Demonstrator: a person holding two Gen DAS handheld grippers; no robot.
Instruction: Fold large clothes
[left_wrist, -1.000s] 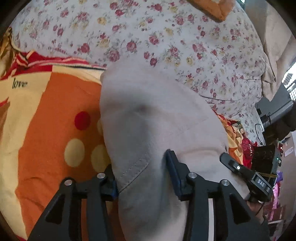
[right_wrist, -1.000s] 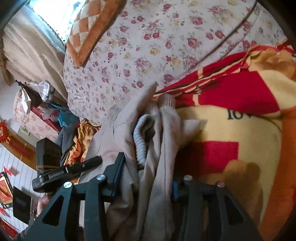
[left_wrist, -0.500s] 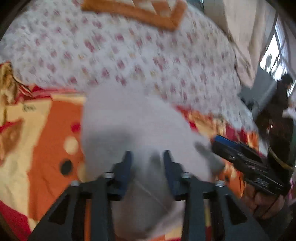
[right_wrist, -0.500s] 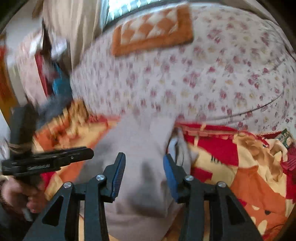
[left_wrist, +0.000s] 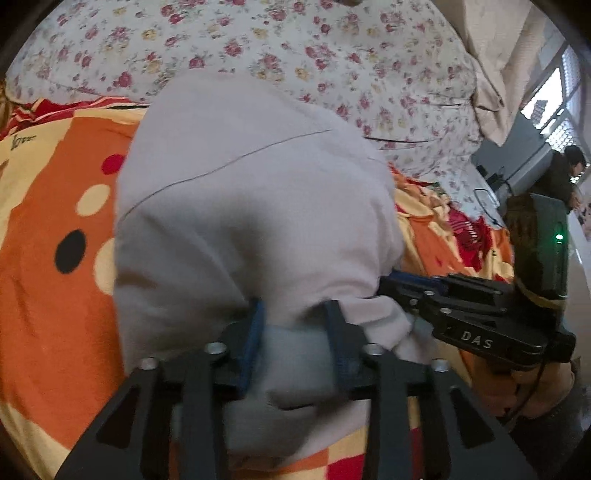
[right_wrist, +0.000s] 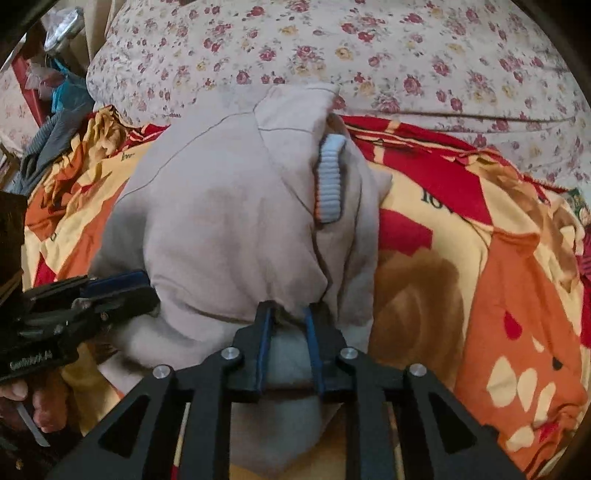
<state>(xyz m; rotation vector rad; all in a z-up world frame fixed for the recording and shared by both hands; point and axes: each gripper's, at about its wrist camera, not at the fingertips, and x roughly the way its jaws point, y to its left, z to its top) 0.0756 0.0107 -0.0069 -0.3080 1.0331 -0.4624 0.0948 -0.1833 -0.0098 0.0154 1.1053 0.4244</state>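
A pale beige garment (left_wrist: 240, 184) lies as a rounded, folded bundle on the orange, yellow and red blanket (left_wrist: 44, 295). My left gripper (left_wrist: 294, 310) is at its near edge. The jaws are opening, with fabric lying between them and draped over the tips. In the right wrist view the same garment (right_wrist: 221, 221) shows a grey ribbed cuff (right_wrist: 330, 181) tucked into its right fold. My right gripper (right_wrist: 287, 310) is closing, and its narrow jaws pinch a puckered fold at the near edge. Each gripper shows in the other's view, close beside the bundle.
A floral quilt (left_wrist: 295, 44) rises behind the blanket (right_wrist: 498, 295). A hand (right_wrist: 40, 406) holds the left tool. Piled clothes and clutter (right_wrist: 55, 122) sit at the bed's left side. Far right, a person (left_wrist: 565, 173) stands by a window.
The garment, long and loose with sleeves showing a second ago, now sits as a compact bundle. Both grippers swung around to its near edge. Left jaws narrowed then widened; right jaws narrowed.
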